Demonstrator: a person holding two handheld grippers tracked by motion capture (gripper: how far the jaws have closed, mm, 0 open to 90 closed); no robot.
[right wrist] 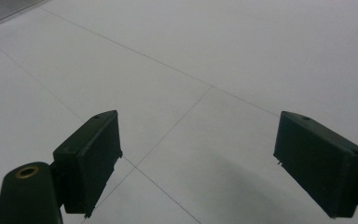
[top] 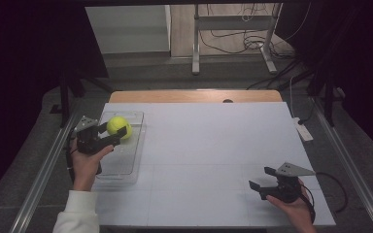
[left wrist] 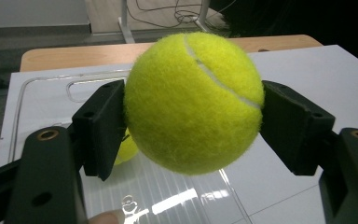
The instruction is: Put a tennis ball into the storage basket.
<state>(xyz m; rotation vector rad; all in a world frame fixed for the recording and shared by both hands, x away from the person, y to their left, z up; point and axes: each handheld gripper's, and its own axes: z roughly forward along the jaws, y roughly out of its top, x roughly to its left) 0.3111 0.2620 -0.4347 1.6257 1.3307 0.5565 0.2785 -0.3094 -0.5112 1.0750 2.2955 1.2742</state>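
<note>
Black jaws of the left gripper [left wrist: 193,121] clamp 1 yellow tennis ball [left wrist: 193,100], held above 1 clear plastic tray [top: 121,145] at the table's [top: 213,145] left side. Right gripper [top: 263,177]: jaws wide, empty, over bare white surface.

ball [left wrist: 193,102]: yellow-green, white curved seam | grippers: black | tray [top: 138,145]: clear | table [top: 213,145]: white, thin grey grid lines

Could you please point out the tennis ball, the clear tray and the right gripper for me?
Tennis ball [left wrist: 193,100]: left gripper view, middle of its felt.
Clear tray [top: 135,165]: high view, its right wall.
Right gripper [top: 261,178]: high view, midway between its fingertips.
</note>
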